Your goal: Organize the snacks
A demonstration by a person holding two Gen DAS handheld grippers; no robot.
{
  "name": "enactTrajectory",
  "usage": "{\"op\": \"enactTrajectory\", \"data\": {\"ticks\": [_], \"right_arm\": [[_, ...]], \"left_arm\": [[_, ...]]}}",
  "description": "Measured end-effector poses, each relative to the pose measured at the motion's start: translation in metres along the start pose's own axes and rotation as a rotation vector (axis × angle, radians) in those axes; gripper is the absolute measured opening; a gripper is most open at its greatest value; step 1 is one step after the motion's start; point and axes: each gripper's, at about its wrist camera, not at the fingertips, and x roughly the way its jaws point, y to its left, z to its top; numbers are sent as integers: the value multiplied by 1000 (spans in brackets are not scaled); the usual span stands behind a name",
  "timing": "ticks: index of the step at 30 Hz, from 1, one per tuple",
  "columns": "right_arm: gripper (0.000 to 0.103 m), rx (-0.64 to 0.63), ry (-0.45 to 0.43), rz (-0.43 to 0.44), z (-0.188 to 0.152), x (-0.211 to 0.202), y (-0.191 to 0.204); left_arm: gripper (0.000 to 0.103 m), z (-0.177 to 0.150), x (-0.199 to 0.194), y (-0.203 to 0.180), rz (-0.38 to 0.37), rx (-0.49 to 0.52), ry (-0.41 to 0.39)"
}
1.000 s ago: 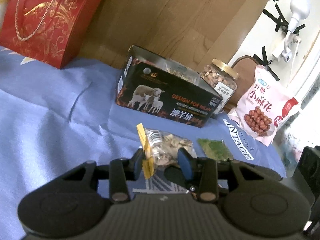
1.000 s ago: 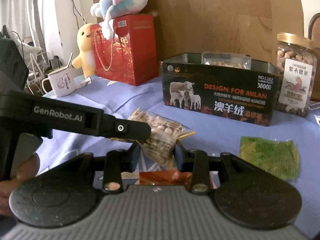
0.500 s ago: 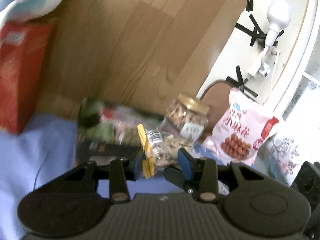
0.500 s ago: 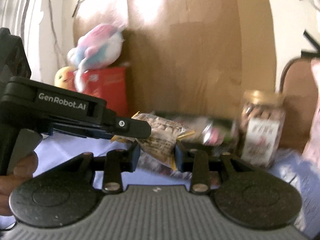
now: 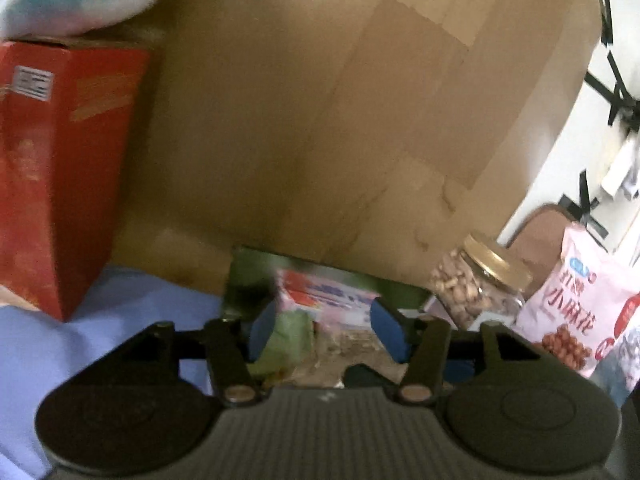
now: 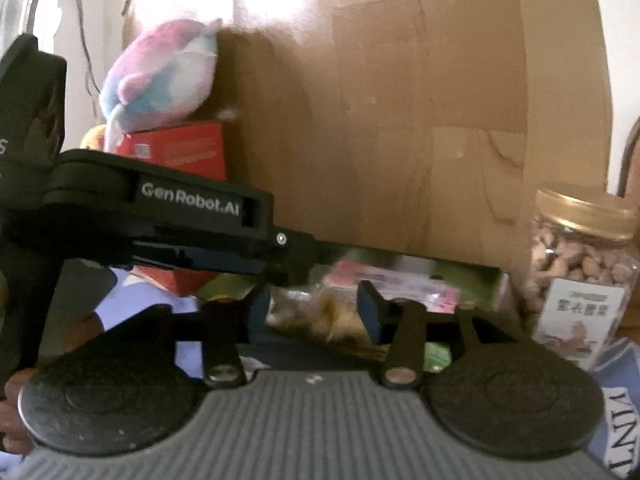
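My left gripper (image 5: 326,332) hangs over the open dark tin box (image 5: 240,280), and its jaws are opening with nothing pressed between the blue pads (image 5: 390,334). The clear bag of nuts (image 5: 348,350) lies loose below them in the box, beside a pink-and-white packet (image 5: 328,298) and a green packet (image 5: 292,336). My right gripper (image 6: 314,312) is also opening; the blurred nut bag (image 6: 320,316) sits between its jaws, and the pads are not squeezing it. The left gripper's black housing (image 6: 160,208) crosses the right wrist view just above.
A gold-lidded jar of nuts (image 5: 480,288) and a pink snack bag (image 5: 580,312) stand right of the box. A red gift bag (image 5: 60,168) with a plush toy (image 6: 160,76) on top stands at the left. A brown board (image 5: 340,120) rises behind, and blue cloth (image 5: 120,300) covers the table.
Both grippers carried the nut bag up from the blue cloth and over the tin box. Their jaws have widened and the bag has slipped out of the pads into the box.
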Motion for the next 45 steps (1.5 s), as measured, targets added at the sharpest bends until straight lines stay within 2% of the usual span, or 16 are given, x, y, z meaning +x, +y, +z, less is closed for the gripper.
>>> {"op": "enactTrajectory", "data": {"ticks": [4, 8, 10, 13, 17, 21, 23, 27, 31, 32, 34, 35, 41, 45], "right_arm": [[54, 22, -25, 7, 0, -20, -6], [54, 156, -64, -16, 2, -59, -34], [54, 225, -63, -58, -5, -81, -54], [56, 319, 4, -132, -24, -106, -81], [56, 470, 118, -146, -60, -128, -107], [56, 622, 163, -125, -89, -137, -119], [56, 654, 151, -120, -93, -137, -119], [57, 587, 163, -115, -89, -125, -103], [56, 362, 199, -113, -85, -109, -63], [49, 295, 209, -123, -85, -106, -53], [44, 206, 222, -123, -85, -103, -36], [39, 200, 222, -106, -85, -102, -33], [35, 219, 194, -62, -87, -110, -31], [34, 270, 173, -59, -85, -110, -34]], "left_arm": [[55, -3, -16, 2, -4, -18, -25], [55, -17, -39, -2, -65, -37, -24], [55, -28, -49, -6, -100, -31, -6], [55, -53, -55, -10, -152, -31, 58], [55, -87, -46, -11, -236, -91, 200], [55, -107, -35, -10, -275, -129, 276], [55, -113, -31, -11, -285, -118, 286], [54, -121, -25, -5, -296, -114, 296], [54, -121, -23, -2, -314, -107, 290], [54, -122, -24, -2, -315, -100, 288], [54, -122, -24, -4, -314, -85, 284], [54, -122, -23, -5, -314, -81, 283], [54, -121, -23, 0, -331, -111, 286], [58, -118, -25, 7, -331, -151, 279]]}}
